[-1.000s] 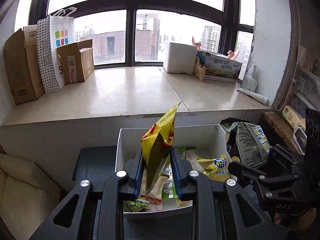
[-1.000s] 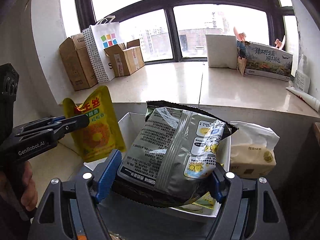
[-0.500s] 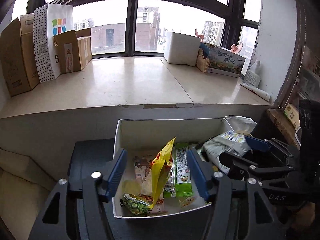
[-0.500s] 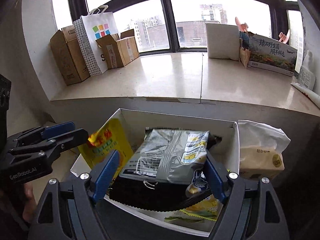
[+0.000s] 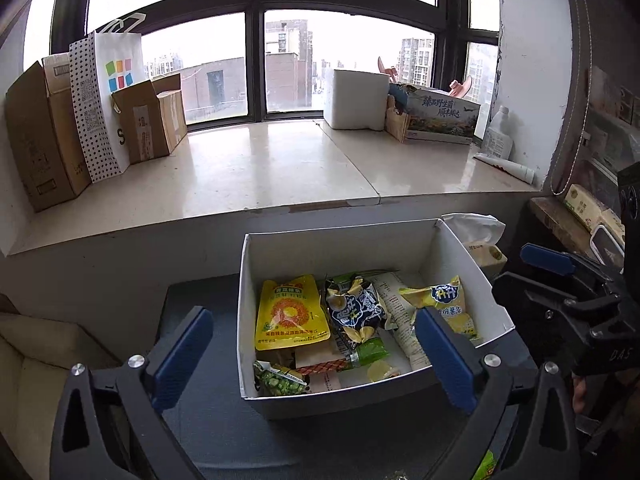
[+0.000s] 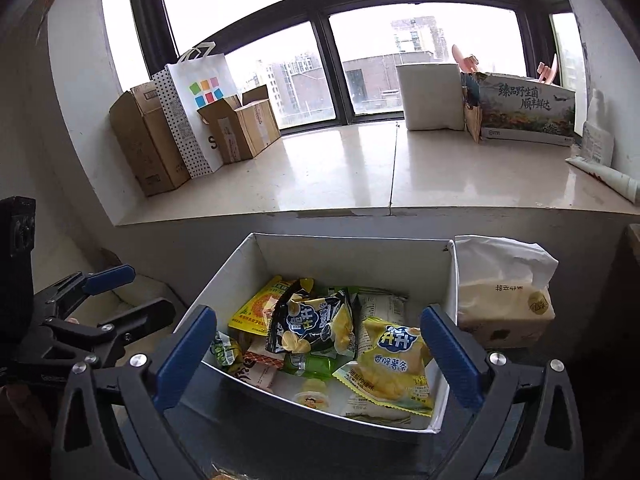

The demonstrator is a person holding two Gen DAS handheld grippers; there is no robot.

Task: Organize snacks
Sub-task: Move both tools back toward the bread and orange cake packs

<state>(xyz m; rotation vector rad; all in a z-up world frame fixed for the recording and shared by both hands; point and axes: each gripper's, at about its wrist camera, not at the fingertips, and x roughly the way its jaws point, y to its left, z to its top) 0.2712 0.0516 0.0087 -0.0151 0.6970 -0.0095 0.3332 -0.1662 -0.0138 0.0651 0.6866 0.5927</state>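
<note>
White box [image 5: 340, 246] on dark surface below windowsill | contents: yellow pouch [image 5: 291, 312], dark chip bag [image 5: 354, 308], yellow fries bag [image 6: 394, 362], lying loose inside | left gripper [image 5: 316, 354]: jaws just opened, wide, nothing between | right gripper [image 6: 320, 354]: jaws just opened, wide, holding nothing | tissue pack [image 6: 506, 304] just beside box.

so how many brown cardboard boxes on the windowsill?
2, both at the sill's left end: the tall brown cardboard box left of the white paper bag, the open one right of it.
</note>
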